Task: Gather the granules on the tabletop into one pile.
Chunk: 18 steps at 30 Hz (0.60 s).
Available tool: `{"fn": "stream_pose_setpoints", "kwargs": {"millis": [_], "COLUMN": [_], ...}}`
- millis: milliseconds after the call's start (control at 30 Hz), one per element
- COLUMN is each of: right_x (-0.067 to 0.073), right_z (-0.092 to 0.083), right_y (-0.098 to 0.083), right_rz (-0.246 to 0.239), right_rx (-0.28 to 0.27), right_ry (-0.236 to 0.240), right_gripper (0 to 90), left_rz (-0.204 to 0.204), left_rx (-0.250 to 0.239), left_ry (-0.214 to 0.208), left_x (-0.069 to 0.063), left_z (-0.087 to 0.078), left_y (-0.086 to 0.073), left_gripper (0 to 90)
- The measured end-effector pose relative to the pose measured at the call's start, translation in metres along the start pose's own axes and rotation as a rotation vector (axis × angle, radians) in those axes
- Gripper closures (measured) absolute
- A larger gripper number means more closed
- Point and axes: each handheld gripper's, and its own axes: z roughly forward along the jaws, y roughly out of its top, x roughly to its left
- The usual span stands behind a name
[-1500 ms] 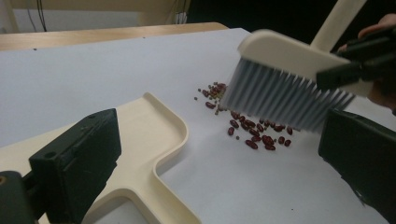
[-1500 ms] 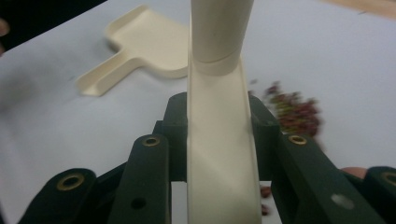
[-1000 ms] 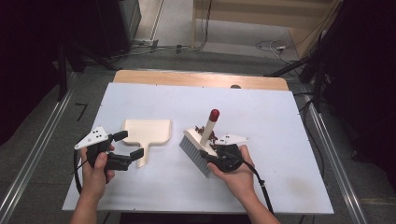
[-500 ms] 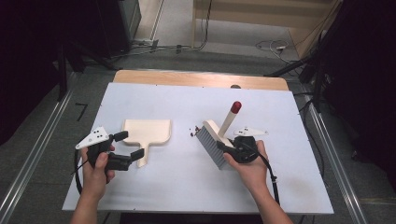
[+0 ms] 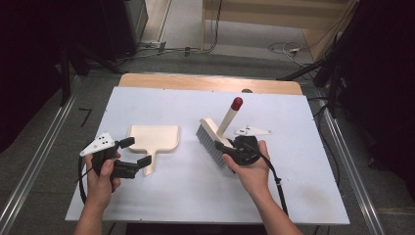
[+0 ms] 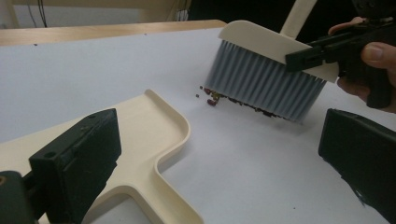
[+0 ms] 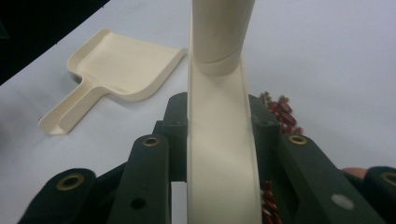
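Right gripper [image 5: 230,152] clamped on brush [image 5: 214,138], bristles at red crumbs [image 6: 212,97] mid-counter [image 5: 293,196]. Left gripper [image 5: 133,152] spread astride dustpan [image 5: 154,138] handle, not pinching. Best to sweep low and slowly toward dustpan, bristles kept touching counter.

A: What's under everything?
B: A white table top [image 5: 171,103], with a wooden strip [image 5: 195,82] along its far edge.
A: And around it?
B: Metal rails [image 5: 34,166] on both sides, cables [image 5: 215,46] on the floor beyond.
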Motion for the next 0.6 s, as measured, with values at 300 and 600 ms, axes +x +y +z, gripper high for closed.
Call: {"fn": "stream_pose_setpoints", "kwargs": {"millis": [300, 600], "right_x": [0.005, -0.02], "right_z": [0.039, 0.026], "right_y": [0.001, -0.008], "right_rz": [0.07, 0.126], "right_rx": [0.02, 0.008], "right_ry": [-0.07, -0.125], "right_gripper": [65.2, 65.2], "left_rz": [-0.01, -0.005], "left_rx": [-0.005, 0.002], "left_ry": [0.005, 0.003], "left_x": [0.004, 0.002], "left_z": [-0.003, 0.001], "left_y": [-0.002, -0.001], "left_gripper": [0.0, 0.0]}}
